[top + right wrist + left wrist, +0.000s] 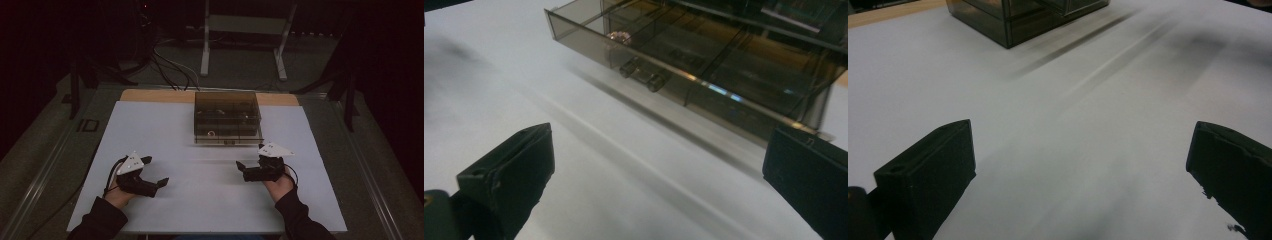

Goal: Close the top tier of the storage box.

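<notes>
A person's two hands rest on a white table (165, 130) in a dim room, each holding a two-jaw gripper, with a smoked, see-through drawer box (227, 118) standing toward the far edge, well apart from both tools. At the left of the high view, the left gripper (156, 171) lies with its jaws spread wide and nothing between them; the hand behind it is largely hidden under the tool's grey plate and dark sleeve. In the left gripper view, the box is cut off by the top edge, leaving just a lower corner, and the tabletop beyond is streaked with blur. The box's contents are hard to read through the tinted walls: the high view gives small pale shapes inside that cannot be identified. In the right gripper view, the lowest drawer (684, 75) stands pulled out a little, a short knob handle (642, 75) on its front and a small pinkish object (618, 37) inside, too blurred to name. At the right, the right gripper (241, 166) also sits released, jaws wide apart and empty, pointing toward the box's front; its far jaw is cropped by the frame in its own view
</notes>
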A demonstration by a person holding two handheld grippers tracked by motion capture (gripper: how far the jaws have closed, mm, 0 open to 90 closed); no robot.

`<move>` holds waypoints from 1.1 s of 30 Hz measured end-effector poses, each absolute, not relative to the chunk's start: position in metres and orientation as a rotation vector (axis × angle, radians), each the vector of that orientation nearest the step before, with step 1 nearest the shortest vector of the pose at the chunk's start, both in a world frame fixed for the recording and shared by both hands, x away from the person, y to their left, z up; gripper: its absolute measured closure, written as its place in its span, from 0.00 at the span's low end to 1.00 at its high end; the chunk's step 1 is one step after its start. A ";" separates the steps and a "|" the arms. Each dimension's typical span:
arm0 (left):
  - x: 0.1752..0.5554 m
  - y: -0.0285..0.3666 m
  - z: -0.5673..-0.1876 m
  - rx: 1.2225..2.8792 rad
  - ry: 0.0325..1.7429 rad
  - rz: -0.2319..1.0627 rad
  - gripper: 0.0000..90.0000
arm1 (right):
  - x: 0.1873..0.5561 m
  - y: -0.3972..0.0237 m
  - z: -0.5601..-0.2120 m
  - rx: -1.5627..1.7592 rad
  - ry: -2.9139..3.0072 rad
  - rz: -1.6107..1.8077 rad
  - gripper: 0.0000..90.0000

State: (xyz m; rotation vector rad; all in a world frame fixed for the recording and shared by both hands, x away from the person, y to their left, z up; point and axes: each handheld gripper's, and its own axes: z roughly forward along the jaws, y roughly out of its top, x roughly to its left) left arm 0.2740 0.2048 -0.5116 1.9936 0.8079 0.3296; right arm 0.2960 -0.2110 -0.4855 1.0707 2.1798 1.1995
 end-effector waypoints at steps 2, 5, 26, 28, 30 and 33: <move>0.274 0.205 -0.512 1.992 0.807 0.327 0.01 | 0.297 -0.208 -0.489 1.089 2.177 1.195 0.01; 0.274 0.205 -0.512 1.992 0.807 0.327 0.01 | 0.298 -0.206 -0.491 1.106 2.180 1.192 0.00; 0.274 0.204 -0.513 2.007 0.800 0.323 0.01 | 0.308 -0.184 -0.521 1.212 2.277 1.088 0.01; 0.274 0.204 -0.513 2.010 0.798 0.323 0.01 | 0.308 -0.183 -0.523 1.222 2.296 1.092 0.01; 0.274 0.204 -0.514 2.011 0.798 0.324 0.01 | 0.307 -0.182 -0.523 1.226 2.275 1.062 0.14; 0.274 0.204 -0.514 2.012 0.798 0.325 0.01 | 0.308 -0.182 -0.524 1.230 2.270 1.059 0.14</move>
